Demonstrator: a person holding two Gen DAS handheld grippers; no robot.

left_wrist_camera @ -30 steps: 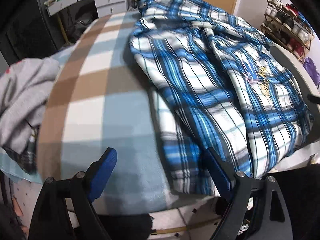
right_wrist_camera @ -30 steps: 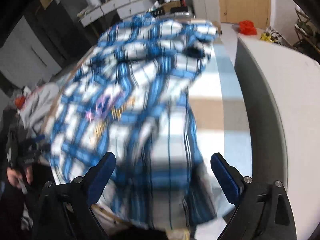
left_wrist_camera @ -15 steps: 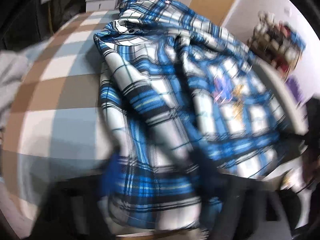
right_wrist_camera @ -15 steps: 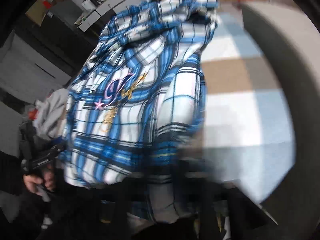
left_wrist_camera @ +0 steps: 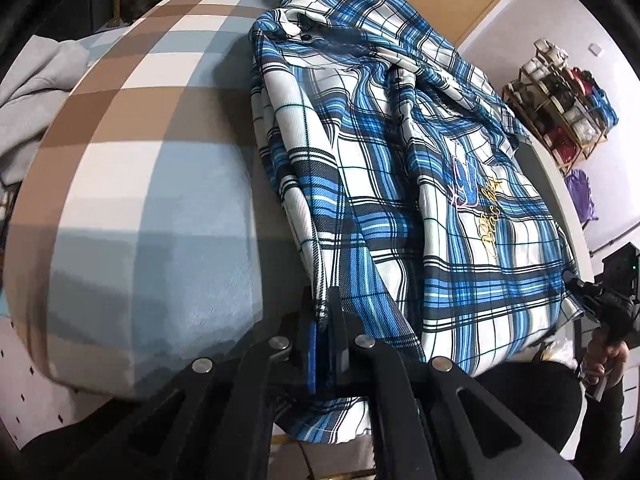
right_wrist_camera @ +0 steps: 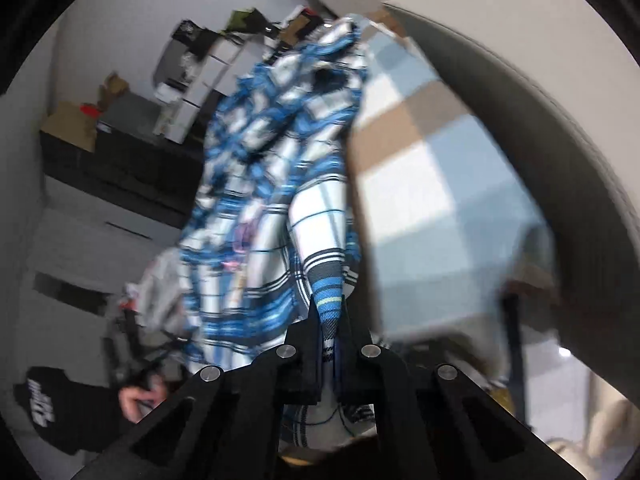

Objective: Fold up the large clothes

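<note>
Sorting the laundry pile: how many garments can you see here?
2. A blue plaid shirt lies on the checked blanket, pinched at its near edge by both grippers. A grey garment is bunched off the blanket's left side. More may be hidden.

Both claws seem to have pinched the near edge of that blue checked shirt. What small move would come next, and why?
Probably a gentle lift of the hem, both hands together. The left gripper and right gripper have just closed on the shirt, fabric between their fingers. It lies bunched and wrinkled on the checked blanket, so raising it should let the creases hang out before folding.
</note>
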